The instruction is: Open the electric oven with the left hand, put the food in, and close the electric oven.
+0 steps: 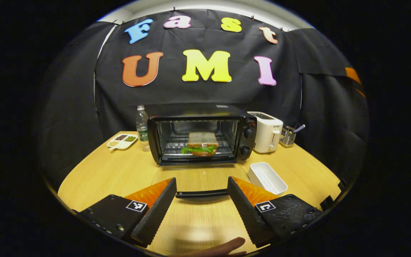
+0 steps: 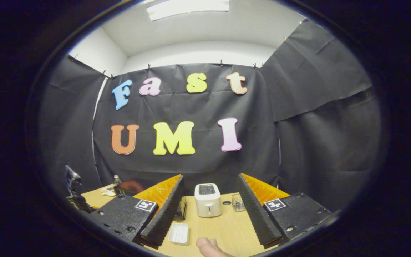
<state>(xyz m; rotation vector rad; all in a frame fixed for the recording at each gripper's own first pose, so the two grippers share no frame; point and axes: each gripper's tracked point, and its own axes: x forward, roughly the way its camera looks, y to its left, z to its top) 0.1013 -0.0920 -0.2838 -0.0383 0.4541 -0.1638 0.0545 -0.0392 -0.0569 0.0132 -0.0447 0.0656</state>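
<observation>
The oven (image 1: pixel 201 137) stands on the counter (image 1: pixel 120 175), door down, sandwich (image 1: pixel 202 144) on its rack; left tool (image 1: pixel 202 194) spread before the door handle, right tool (image 2: pixel 211 200) spread, holding nothing

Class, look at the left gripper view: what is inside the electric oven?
Inside the electric oven, a sandwich with green leaves sits on the wire rack. The door is folded down flat. The sandwich hides the rack beneath it and part of the back wall.
</observation>
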